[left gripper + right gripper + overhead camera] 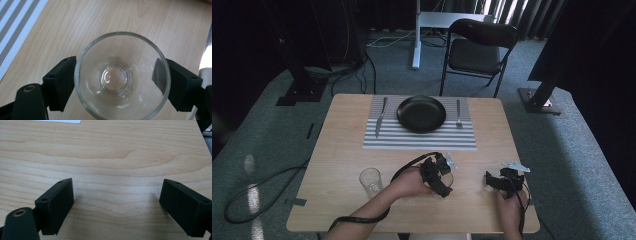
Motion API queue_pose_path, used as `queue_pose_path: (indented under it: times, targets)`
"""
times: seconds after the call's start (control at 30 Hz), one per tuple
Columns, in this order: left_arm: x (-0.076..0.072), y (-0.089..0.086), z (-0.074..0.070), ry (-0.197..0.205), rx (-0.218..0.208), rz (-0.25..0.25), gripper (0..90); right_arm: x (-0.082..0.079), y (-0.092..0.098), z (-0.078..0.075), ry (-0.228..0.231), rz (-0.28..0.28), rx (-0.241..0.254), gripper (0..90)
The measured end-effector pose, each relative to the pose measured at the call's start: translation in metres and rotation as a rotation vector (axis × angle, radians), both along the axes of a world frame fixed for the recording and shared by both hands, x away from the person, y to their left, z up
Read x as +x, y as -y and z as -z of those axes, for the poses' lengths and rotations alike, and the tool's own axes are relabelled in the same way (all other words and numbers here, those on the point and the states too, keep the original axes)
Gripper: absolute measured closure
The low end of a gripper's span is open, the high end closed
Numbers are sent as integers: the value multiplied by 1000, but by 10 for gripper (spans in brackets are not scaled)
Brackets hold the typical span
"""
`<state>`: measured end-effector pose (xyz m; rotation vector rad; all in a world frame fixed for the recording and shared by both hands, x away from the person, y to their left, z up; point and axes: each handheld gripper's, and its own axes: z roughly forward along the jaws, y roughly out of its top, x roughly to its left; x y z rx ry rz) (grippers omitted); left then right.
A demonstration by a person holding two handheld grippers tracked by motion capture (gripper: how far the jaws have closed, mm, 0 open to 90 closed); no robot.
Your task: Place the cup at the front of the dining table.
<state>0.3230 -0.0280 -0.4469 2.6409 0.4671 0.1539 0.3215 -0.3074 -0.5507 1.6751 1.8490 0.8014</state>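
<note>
A clear drinking glass (120, 77) stands upright on the wooden table (107, 17), seen from above in the left gripper view. My left gripper (115, 75) straddles it, one black pad against each side of its wall, so it is shut on the glass. In the high view this gripper (439, 176) sits at the table's front centre, held by a hand from the left. My right gripper (116, 195) hangs low over bare wood with its jaws wide apart and nothing between them. In the high view it (501, 180) is at the front right.
A second clear glass (371, 181) stands free at the front left. Farther back, a striped placemat (419, 137) carries a black plate (421, 113), a knife (381, 116) to its left and a fork (458, 113) to its right. A folding chair (479, 50) stands beyond the table.
</note>
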Motion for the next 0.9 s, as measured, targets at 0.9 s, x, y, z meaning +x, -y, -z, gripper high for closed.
queue_pose_path:
  times: [0.9]
  targets:
    - [2,-2,-11,28,-6,11,285,0,0,0,0,0,0,116]
